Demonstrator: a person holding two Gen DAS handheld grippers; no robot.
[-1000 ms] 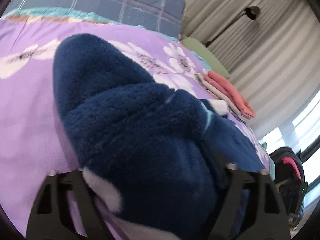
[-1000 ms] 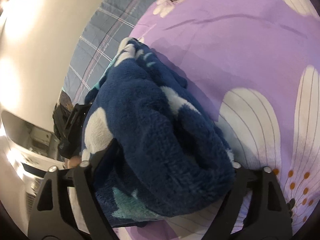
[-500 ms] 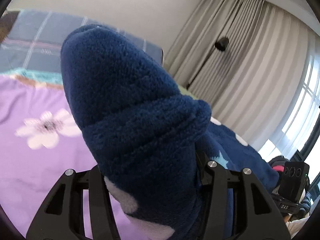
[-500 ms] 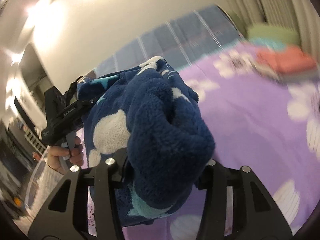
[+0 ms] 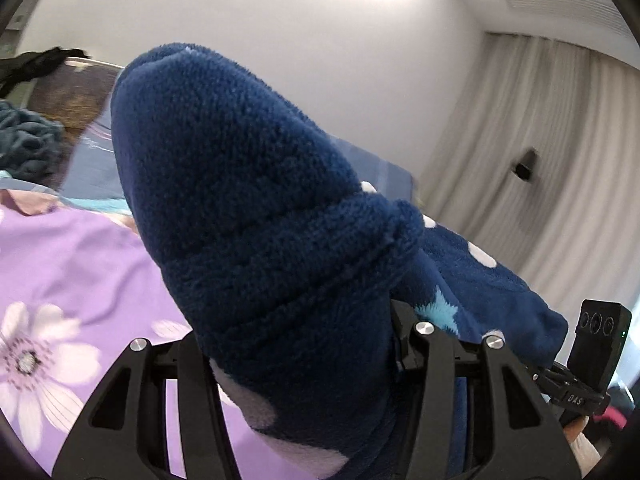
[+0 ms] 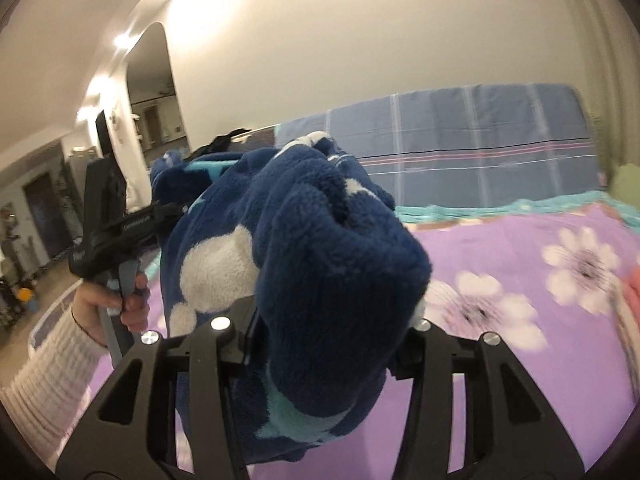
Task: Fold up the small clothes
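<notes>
A dark blue fleece garment [image 5: 260, 216] with white spots and light blue stars hangs in the air between both grippers, above the purple flowered bedspread [image 5: 60, 272]. My left gripper [image 5: 296, 344] is shut on one bunched end of it. My right gripper [image 6: 328, 332] is shut on the other bunched end [image 6: 336, 264]. The left gripper also shows in the right wrist view [image 6: 120, 224], held in a hand at the left. The right gripper's body shows at the right edge of the left wrist view [image 5: 596, 352]. Fleece hides the fingertips in both views.
A blue plaid pillow [image 6: 460, 152] lies at the head of the bed. A dark knitted bundle [image 5: 28, 140] sits at the far left by the wooden headboard [image 5: 68, 96]. Curtains [image 5: 540, 152] hang on the right. A pink folded item [image 6: 630, 292] lies at the bed's right edge.
Both grippers have lifted the fleece garment off the bedspread and tilted upward. The views now face the wall and headboard instead of the bed surface.
</notes>
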